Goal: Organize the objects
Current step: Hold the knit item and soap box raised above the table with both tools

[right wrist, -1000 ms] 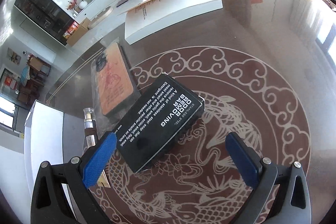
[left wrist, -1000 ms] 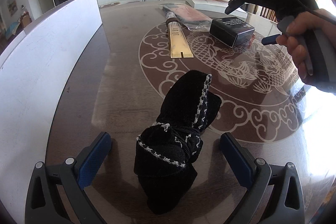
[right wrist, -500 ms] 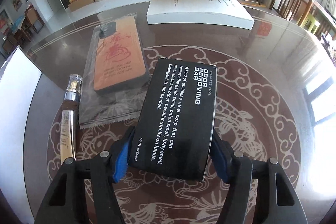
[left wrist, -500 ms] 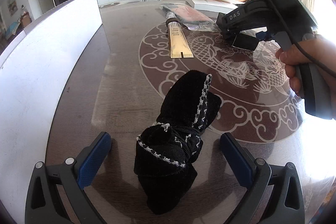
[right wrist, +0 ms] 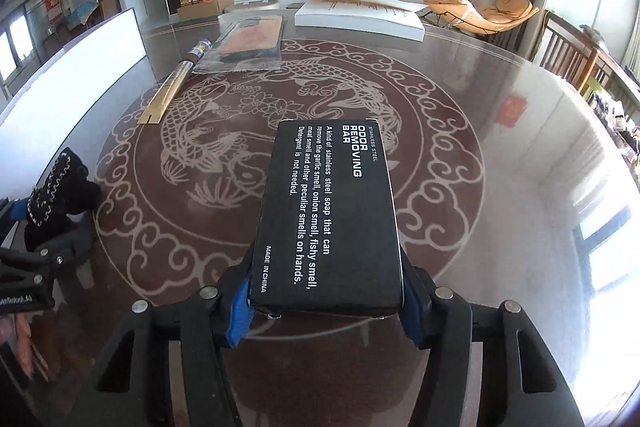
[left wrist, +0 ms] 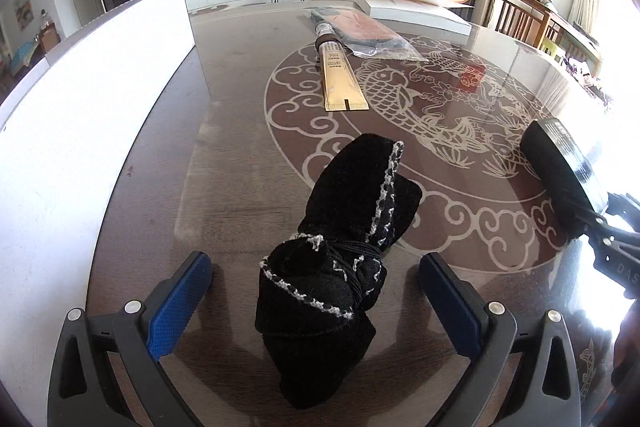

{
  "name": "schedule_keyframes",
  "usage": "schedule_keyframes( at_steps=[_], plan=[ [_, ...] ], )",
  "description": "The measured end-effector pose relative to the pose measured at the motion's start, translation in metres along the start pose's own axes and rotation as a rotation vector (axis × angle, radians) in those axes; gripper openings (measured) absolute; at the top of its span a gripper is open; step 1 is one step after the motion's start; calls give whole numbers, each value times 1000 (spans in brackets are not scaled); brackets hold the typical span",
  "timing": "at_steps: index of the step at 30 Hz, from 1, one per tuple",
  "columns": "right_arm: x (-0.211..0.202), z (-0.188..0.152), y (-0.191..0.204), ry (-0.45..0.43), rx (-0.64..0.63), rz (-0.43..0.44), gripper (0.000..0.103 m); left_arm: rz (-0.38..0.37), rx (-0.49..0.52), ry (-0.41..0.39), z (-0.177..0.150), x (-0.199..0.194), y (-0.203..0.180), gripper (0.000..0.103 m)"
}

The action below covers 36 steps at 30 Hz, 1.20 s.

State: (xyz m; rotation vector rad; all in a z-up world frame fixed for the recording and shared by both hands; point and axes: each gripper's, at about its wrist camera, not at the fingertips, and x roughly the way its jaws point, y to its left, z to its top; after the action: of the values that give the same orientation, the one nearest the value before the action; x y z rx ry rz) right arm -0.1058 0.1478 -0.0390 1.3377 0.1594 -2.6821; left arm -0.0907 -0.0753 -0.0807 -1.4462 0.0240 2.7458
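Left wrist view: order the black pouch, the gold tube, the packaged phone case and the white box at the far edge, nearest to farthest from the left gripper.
1. black pouch, between the open fingers of the left gripper.
2. gold tube, lying mid-table, ahead.
3. packaged phone case, just beyond the tube, slightly right.
4. white box, at the far right edge of the table.

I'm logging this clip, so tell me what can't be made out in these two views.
- Black box: its underside is hidden in the right wrist view, so whether it touches the table is unclear.
- Black pouch: contents hidden by fabric, left wrist view.
- Gold tube: label too small.
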Motion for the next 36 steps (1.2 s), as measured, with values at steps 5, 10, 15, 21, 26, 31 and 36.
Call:
schedule_keyframes(
  at_steps=[5,10,15,21,26,31,36],
  plan=[
    [-18,-30,-3,-18,-12,-23,88,0,0,0,0,0,0,103],
    [-12,-27,-4,6,8,-39,102,0,0,0,0,0,0,103],
    [-8,-26,-12,22,49,-11,103,0,0,0,0,0,0,103],
    [-7,-26,-12,22,48,-12,103,0,0,0,0,0,0,103],
    [-7,-26,-12,22,48,-12,103,0,0,0,0,0,0,103],
    [-7,-26,-12,22,48,-12,103,0,0,0,-1,0,0,103],
    [-7,-25,-12,22,48,-12,103,0,0,-1,-1,0,0,103]
  ],
)
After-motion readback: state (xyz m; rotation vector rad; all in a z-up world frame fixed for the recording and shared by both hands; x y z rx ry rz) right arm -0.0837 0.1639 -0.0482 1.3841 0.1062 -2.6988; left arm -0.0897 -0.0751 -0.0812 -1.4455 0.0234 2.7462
